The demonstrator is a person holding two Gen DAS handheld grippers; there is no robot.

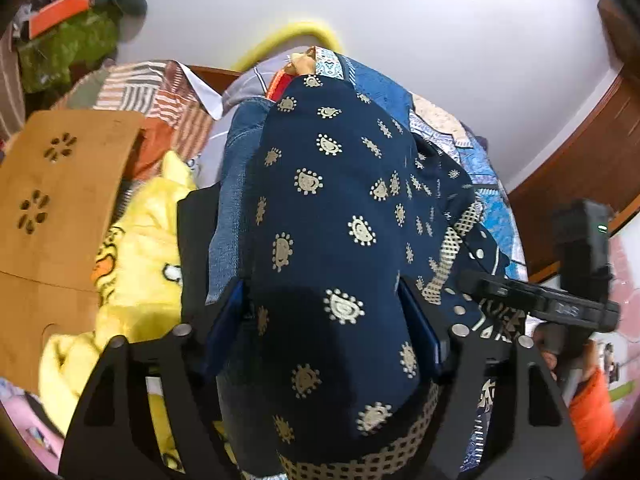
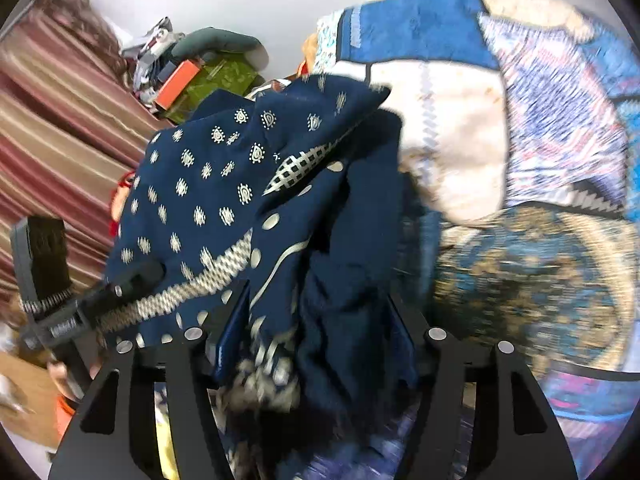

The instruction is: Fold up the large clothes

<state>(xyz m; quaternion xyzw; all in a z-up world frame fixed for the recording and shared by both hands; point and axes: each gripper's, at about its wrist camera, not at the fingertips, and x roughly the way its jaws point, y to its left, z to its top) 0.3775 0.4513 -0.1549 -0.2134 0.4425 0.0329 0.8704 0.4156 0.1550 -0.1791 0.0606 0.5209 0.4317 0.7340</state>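
Two claws, each closed on the same navy printed garment [image 1: 320, 200]. Left claw [image 1: 326, 328] pinching a thick bunch of cloth between its blue pads, fabric draped forward over the fingers and hiding most of the view ahead. Right claw [image 2: 316, 332] gripping a gathered, crumpled edge with checkered trim. Garment lifted, hanging between both claws above a blue patchwork bedspread [image 2: 540, 140]. Yellow plush toy [image 1: 136, 264] near left, just beside a wooden board with flower cutouts [image 1: 52, 200]. Striped cloth [image 1: 160, 88] farther left. Green patterned bundle [image 2: 216, 76] and orange box [image 2: 178, 82] far left, beyond the garment. Striped curtain [image 2: 60, 128] along the left edge. White wall [image 1: 440, 20] behind.
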